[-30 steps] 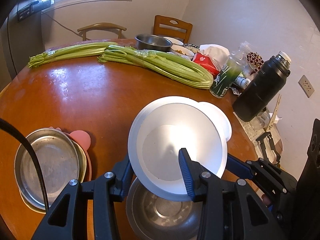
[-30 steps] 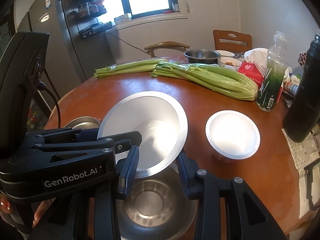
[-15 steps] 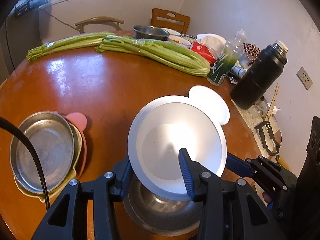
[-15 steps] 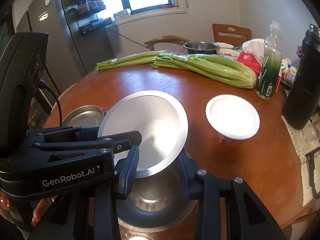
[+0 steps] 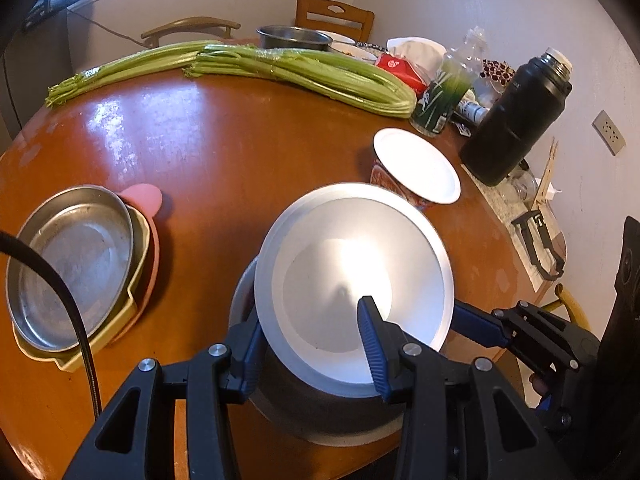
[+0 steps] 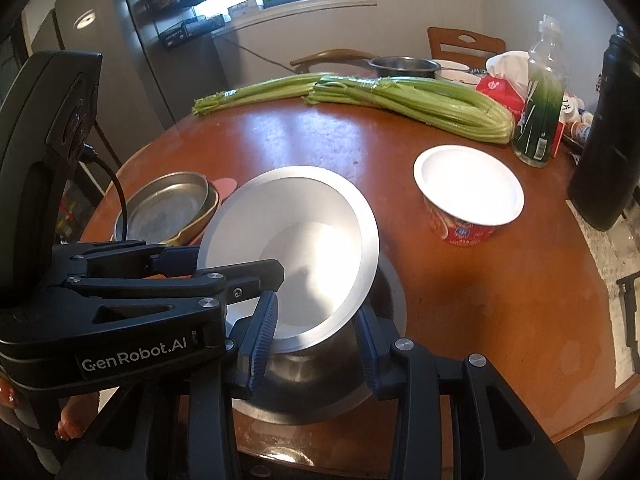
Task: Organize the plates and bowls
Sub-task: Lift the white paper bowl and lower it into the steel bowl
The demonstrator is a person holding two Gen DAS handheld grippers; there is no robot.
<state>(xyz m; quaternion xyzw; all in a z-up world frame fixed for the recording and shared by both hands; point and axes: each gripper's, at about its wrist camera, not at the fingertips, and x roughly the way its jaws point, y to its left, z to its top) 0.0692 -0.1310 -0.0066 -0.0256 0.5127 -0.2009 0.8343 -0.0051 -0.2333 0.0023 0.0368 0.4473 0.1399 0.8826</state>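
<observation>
Both grippers hold one shiny metal bowl (image 5: pixel 352 272), tilted, just above a larger steel bowl (image 5: pixel 320 416) at the table's near edge. My left gripper (image 5: pixel 312 348) is shut on its near rim. My right gripper (image 6: pixel 316 336) is shut on the same bowl (image 6: pixel 296 248) from the right side, above the steel bowl (image 6: pixel 304 384). A stack of a steel plate (image 5: pixel 68 256), a yellow dish and a pink plate lies at the left; it also shows in the right wrist view (image 6: pixel 168 208).
A red instant-noodle cup (image 6: pixel 468 196) with a white lid stands right of the bowls. Celery bunches (image 5: pixel 304 72), a steel pot (image 5: pixel 292 38), a green bottle (image 5: pixel 440 96) and a black thermos (image 5: pixel 516 116) line the far and right side of the round wooden table (image 5: pixel 224 148).
Both grippers have drawn back and up with the held bowl. The steel bowl beneath and the plate stack now show more fully, and the noodle cup stands clear of the held bowl.
</observation>
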